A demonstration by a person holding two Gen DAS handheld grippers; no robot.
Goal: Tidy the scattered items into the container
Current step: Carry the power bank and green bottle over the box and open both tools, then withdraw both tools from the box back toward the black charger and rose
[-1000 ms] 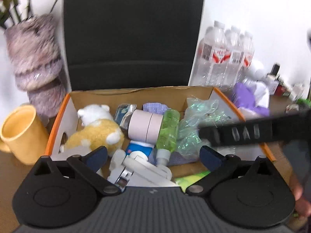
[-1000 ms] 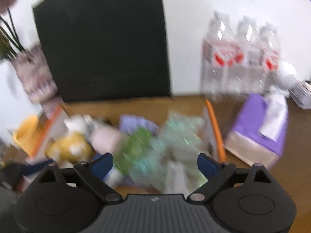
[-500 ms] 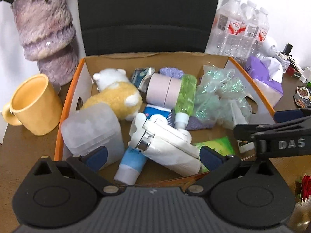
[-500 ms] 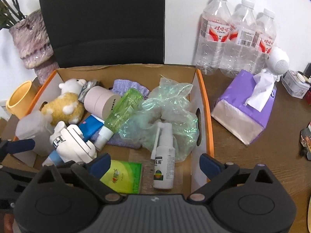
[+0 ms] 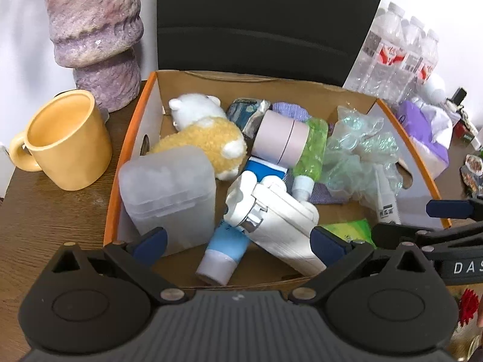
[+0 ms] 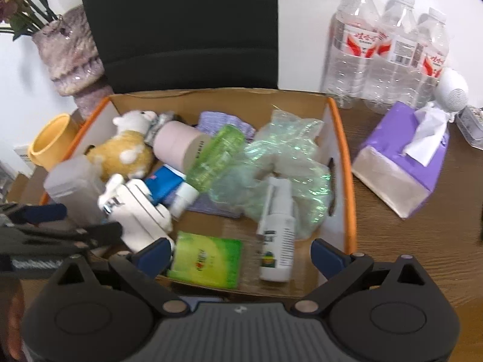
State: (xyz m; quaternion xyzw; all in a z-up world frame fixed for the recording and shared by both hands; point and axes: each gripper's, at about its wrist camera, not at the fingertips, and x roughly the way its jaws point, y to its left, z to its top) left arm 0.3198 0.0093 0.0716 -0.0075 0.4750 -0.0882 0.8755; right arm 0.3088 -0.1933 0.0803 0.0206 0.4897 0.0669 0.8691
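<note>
A cardboard box with an orange rim [image 5: 114, 199] [image 6: 344, 163] holds several items. Among them are a plush sheep [image 5: 205, 141], a frosted plastic case [image 5: 169, 193], a white device [image 5: 277, 217], a blue tube [image 5: 223, 253], a pink cylinder [image 5: 280, 141], a green bottle [image 6: 217, 157], crumpled plastic wrap [image 6: 289, 163], a white spray bottle [image 6: 277, 229] and a green packet [image 6: 208, 259]. My left gripper [image 5: 238, 241] hangs open and empty over the box's near edge. Beside it on the right, my right gripper [image 6: 241, 253] is also open and empty.
A yellow mug [image 5: 66, 138] and a purple fuzzy vase [image 5: 96, 30] stand left of the box. Water bottles [image 6: 389, 45], a purple tissue pack [image 6: 404, 157] and a white round speaker [image 6: 452, 90] sit to the right. A black chair back [image 5: 259, 21] rises behind.
Both grippers have drawn back from the box interior toward its near edge, so the whole box now shows. Both stay open and empty.
</note>
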